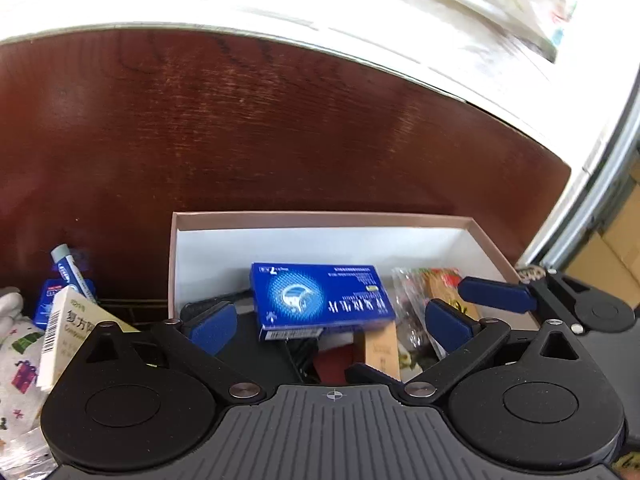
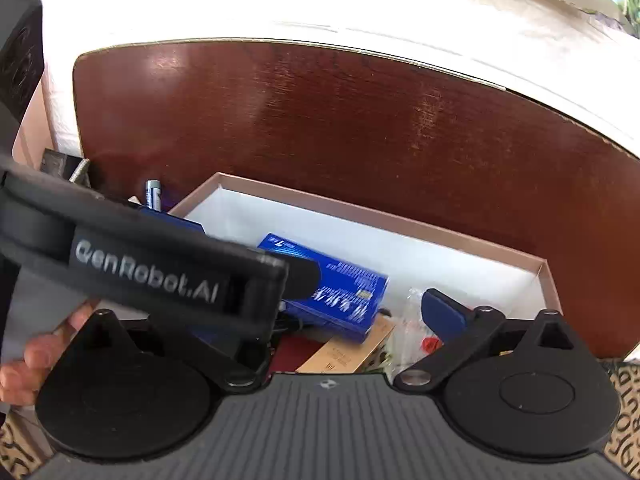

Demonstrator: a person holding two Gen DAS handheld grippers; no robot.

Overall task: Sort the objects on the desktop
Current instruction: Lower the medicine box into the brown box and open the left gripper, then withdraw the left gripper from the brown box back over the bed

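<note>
A pink-rimmed cardboard box (image 1: pixel 320 218) with a white inside stands on the dark wooden table (image 1: pixel 280 128). In it a blue medicine box (image 1: pixel 320 296) lies on top of a tan carton (image 1: pixel 382 348), a red item and a clear snack packet (image 1: pixel 416 296). My left gripper (image 1: pixel 330 328) hangs open over the box, and its blue pads stand apart from the ends of the blue medicine box (image 2: pixel 340 284). My right gripper (image 2: pixel 324 316) is open beside it. The left gripper's black body (image 2: pixel 152 272) hides its left finger. Its right finger (image 2: pixel 444 314) is by the packet.
Left of the cardboard box lie a white and green medicine carton (image 1: pixel 64 332), a blue tube (image 1: pixel 66 268) and a patterned cloth (image 1: pixel 20 360). A person's hand (image 2: pixel 40 352) holds the left gripper. White fabric lies beyond the table's far edge.
</note>
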